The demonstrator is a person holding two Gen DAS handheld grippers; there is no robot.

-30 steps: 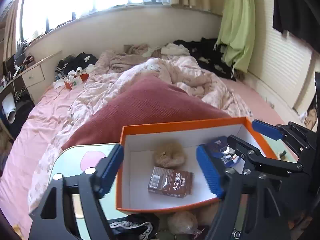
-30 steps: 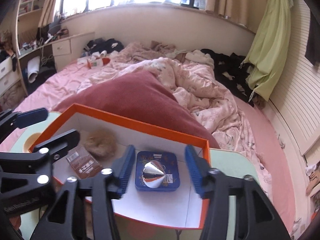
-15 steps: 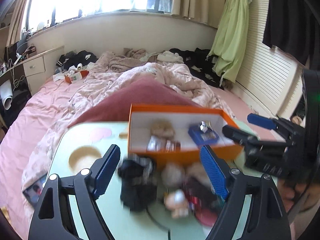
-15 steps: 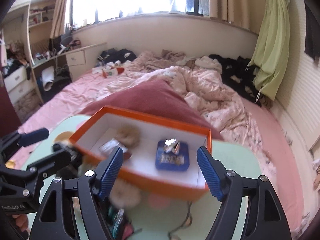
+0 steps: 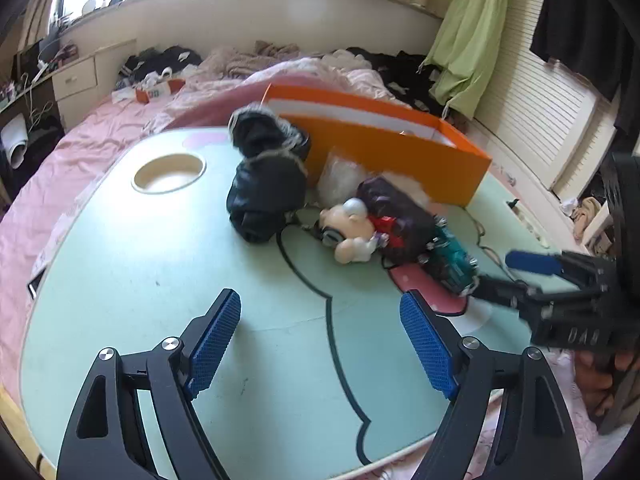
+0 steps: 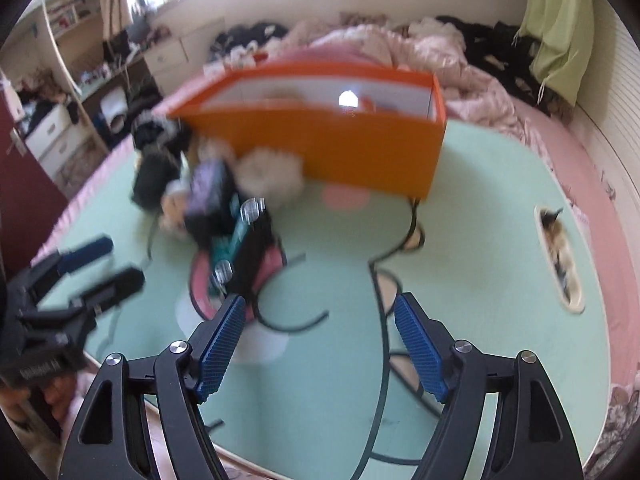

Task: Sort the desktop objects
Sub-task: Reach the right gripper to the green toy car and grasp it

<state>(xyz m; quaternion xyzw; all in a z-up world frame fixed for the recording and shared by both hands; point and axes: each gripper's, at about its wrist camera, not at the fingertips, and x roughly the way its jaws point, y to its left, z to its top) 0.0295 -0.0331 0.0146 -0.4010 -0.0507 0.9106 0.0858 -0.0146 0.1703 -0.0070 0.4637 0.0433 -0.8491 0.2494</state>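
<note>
Left hand-held gripper (image 5: 320, 344): lower centre of left wrist view; blue pads spread wide, nothing between them, only bare counter beneath. Released.
Right hand-held gripper (image 6: 318, 348): lower centre of right wrist view; jaws have just been opening, now spread, nothing between them. Released. Also seen at right edge of left wrist view, pointing toward the pile.
Counter (image 5: 132, 264): pale green top with dark cartoon outlines and a pink patch; round cup recess (image 5: 169, 167) at upper left of left wrist view.
Box (image 5: 396, 156): orange outside, white inside; stands on the counter's far side, upper centre in both views. Contents mostly hidden by its near wall; in right wrist view blurred.
Pile: loose objects on the counter just in front of the box, touching one another.
Black cloth (image 5: 266, 188): bunched, left end of the pile, against the box's near wall.
White fluff (image 5: 340, 178): between black cloth and box wall.
Doll (image 5: 350, 230): pale figure, lying in the middle of the pile.
Dark pouch (image 5: 400, 220): right of the doll, touching it.
Teal item (image 5: 452, 260): right end of the pile, on the pink patch, nearest the right gripper's tips; blurred.
Bed (image 5: 100, 120): pink bedding behind the counter.
</note>
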